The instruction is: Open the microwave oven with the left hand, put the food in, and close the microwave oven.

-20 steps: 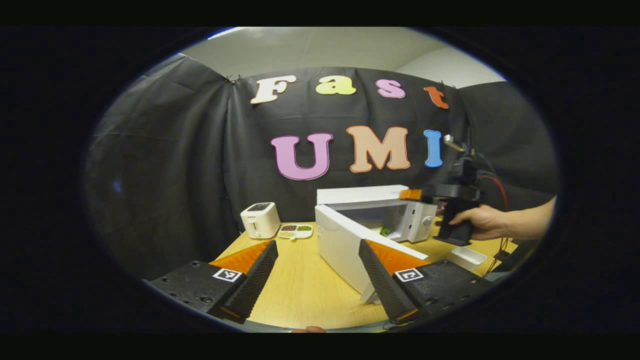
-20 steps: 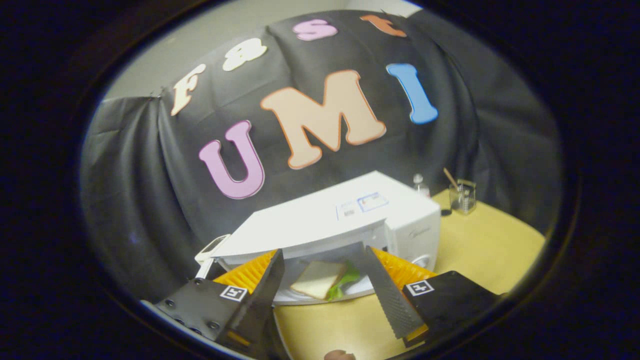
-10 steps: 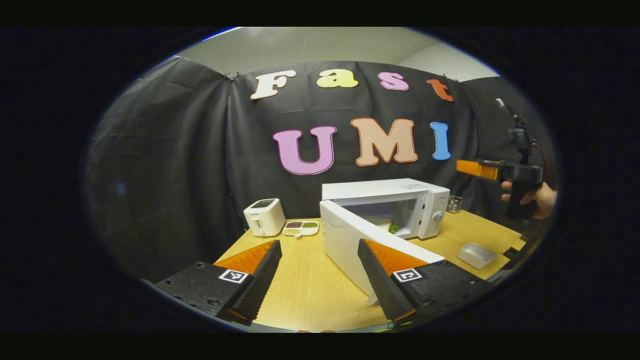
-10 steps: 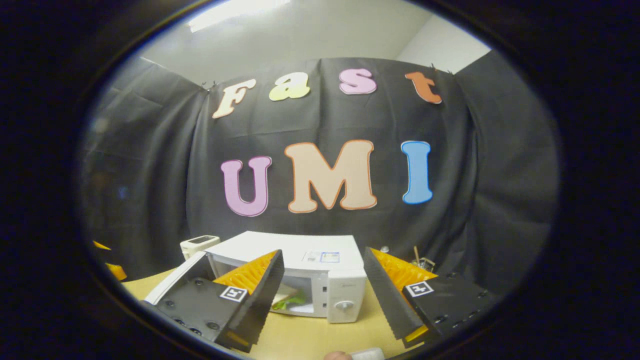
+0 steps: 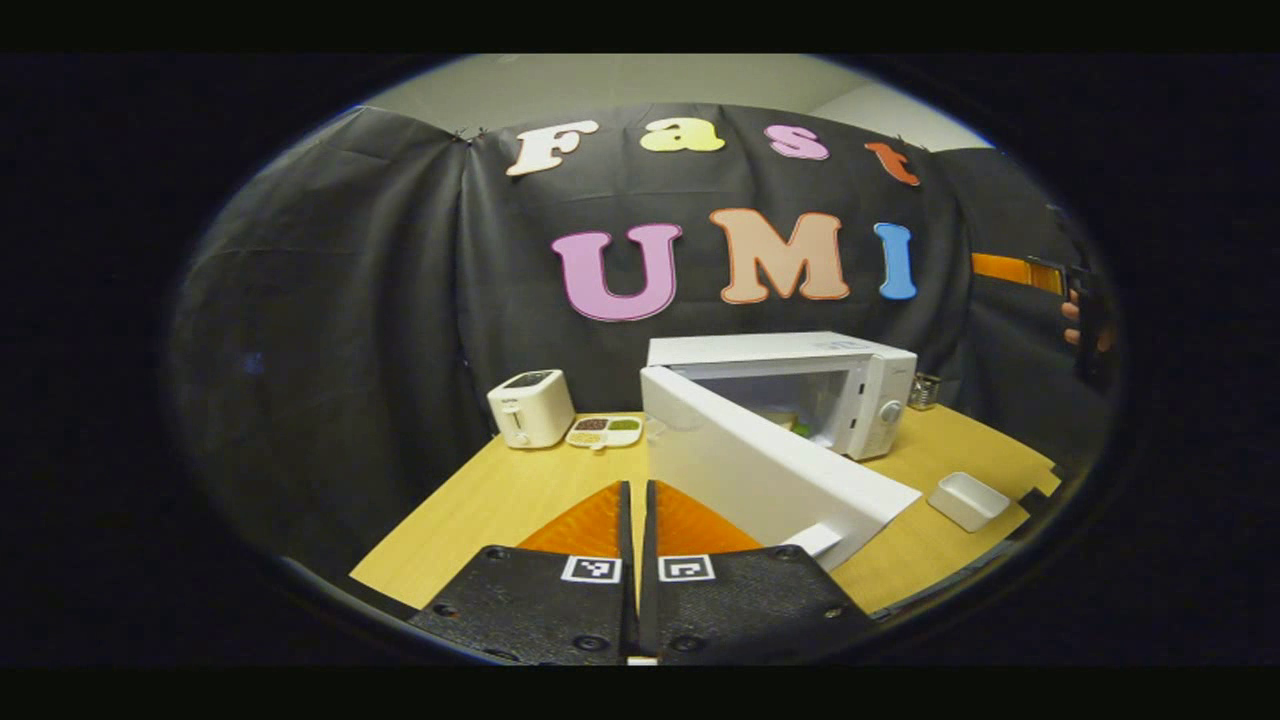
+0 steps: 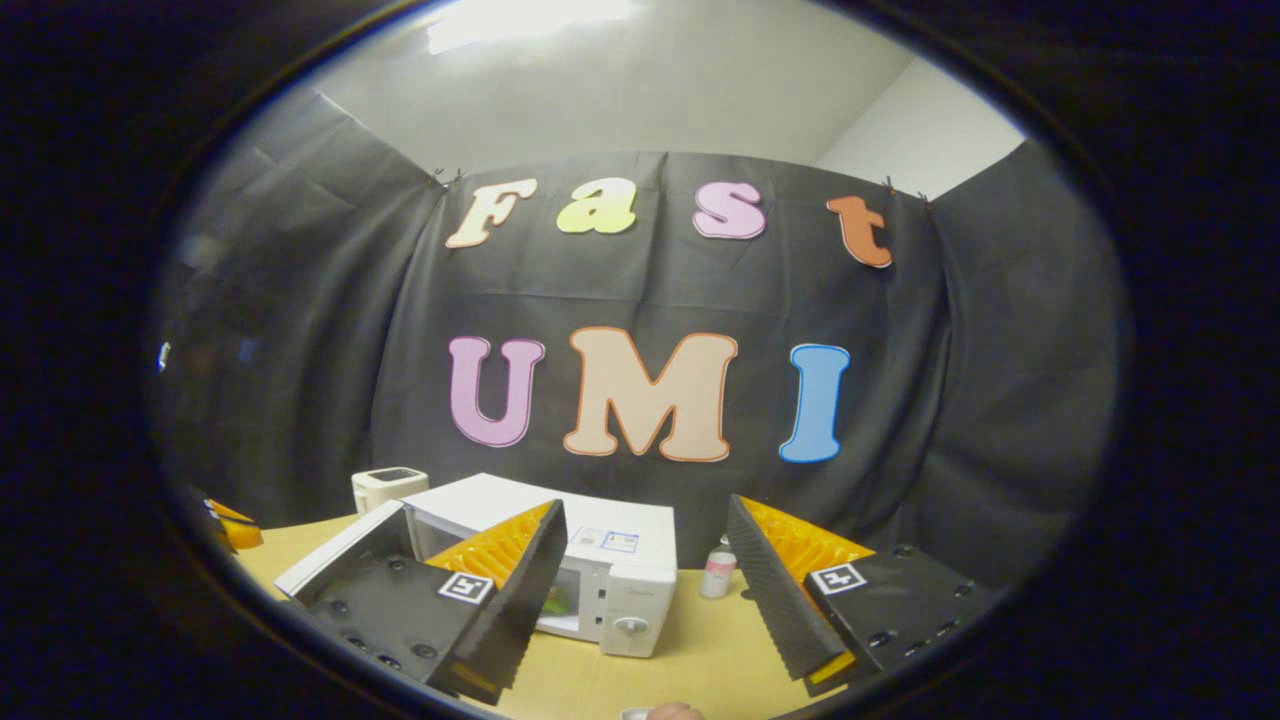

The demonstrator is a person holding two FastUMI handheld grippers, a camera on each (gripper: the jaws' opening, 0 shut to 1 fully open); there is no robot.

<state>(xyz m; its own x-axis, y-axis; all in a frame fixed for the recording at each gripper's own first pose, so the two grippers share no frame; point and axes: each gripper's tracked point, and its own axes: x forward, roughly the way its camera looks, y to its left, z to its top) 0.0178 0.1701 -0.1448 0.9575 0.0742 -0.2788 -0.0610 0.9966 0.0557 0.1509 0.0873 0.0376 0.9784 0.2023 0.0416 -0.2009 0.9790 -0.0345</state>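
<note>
Microwave oven (image 5: 780,400), white and boxy, stands toward the back of the wooden surface (image 5: 500,495), right of centre in the left gripper view. Going left to right there: a small white toaster (image 5: 530,407) sits at the far left, a flat dish of small compartments (image 5: 604,431) lies just beside it, then comes the oven with its door (image 5: 770,470) swung wide open toward me. The door's free edge reaches close to my left tongs (image 5: 633,520), whose two fingers are pressed together with nothing between them. Inside the cavity I see a trace of green, which I take to be the food (image 5: 797,424), already in. Right of the oven an empty white tray (image 5: 967,500) rests on the surface. At the far right edge, a hand holds the other tongs up high, well apart from the oven.

In the right gripper view, the right tongs (image 6: 645,600) are spread wide and hold nothing; the oven lies low between and behind their fingers.

I judge that closing the door is what remains. The door looks like a stiff, smooth, light panel on a hinge at its left side. It should swing easily, so I would push flat against its outer face near the free edge, not pinch it. A smooth plastic face may let closed fingers slide, so a slow, square push seems wise.
</note>
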